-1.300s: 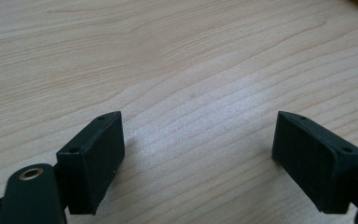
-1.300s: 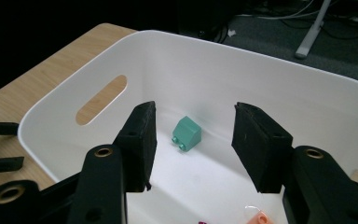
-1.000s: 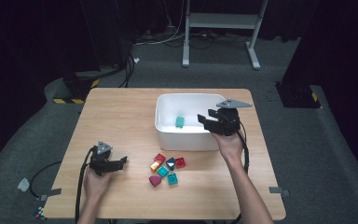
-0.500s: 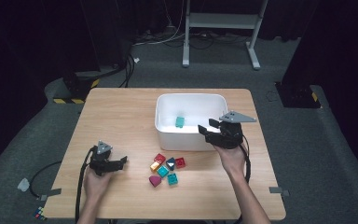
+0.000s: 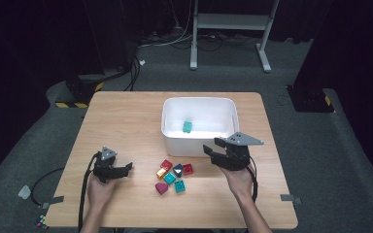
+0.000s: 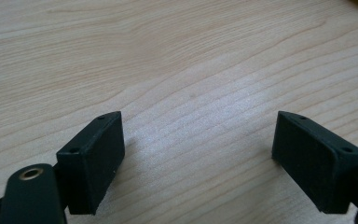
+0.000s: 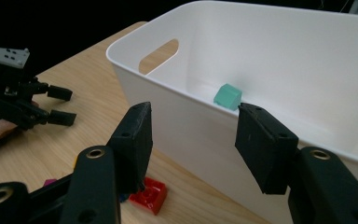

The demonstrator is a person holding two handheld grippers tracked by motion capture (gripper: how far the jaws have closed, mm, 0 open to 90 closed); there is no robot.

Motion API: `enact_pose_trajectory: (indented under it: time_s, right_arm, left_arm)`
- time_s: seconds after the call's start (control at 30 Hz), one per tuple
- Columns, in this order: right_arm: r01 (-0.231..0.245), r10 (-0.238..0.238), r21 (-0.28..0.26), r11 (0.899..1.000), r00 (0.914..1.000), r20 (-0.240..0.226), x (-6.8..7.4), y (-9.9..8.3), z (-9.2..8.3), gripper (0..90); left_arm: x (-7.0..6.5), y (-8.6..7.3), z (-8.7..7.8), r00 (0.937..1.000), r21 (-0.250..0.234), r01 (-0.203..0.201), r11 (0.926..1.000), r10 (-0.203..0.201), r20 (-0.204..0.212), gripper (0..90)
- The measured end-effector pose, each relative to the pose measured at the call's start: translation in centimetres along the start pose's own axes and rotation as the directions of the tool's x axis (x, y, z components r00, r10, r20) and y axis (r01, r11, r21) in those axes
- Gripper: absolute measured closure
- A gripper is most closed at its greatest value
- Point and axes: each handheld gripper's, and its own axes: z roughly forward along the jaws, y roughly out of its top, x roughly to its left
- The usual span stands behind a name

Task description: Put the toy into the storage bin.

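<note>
Your right claw, jaws empty and just eased partly open, hangs beside the white bin, so swing it down left onto the red block just below and close squarely.

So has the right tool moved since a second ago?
Yes. The right tool has drawn back from over the white bin to the table in front of it, empty.

No readable text, no labels, no brands (blocks and bin plain)
</note>
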Motion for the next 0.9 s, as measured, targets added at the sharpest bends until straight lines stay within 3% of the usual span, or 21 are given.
enact_pose_trajectory:
  time_s: [0.47,0.7,0.9]
  right_arm:
    - [-0.003,0.003,0.057,0.998,1.0000,0.000,1.3,-3.9,2.2,44.5]
    - [0.008,-0.007,0.126,0.992,0.9999,-0.007,1.9,-5.8,3.8,43.9]
    - [0.005,-0.003,0.144,0.990,0.9999,-0.015,2.2,-6.6,4.9,43.7]
  left_arm:
    - [0.0,0.0,0.0,1.0000,0.000,0.000,1.0000,0.000,-0.001,17.1]
    - [0.0,0.0,0.0,1.0000,0.000,-0.001,1.0000,0.001,-0.001,17.1]
    - [0.0,0.0,0.0,1.0000,-0.001,-0.001,1.0000,0.001,0.000,17.1]
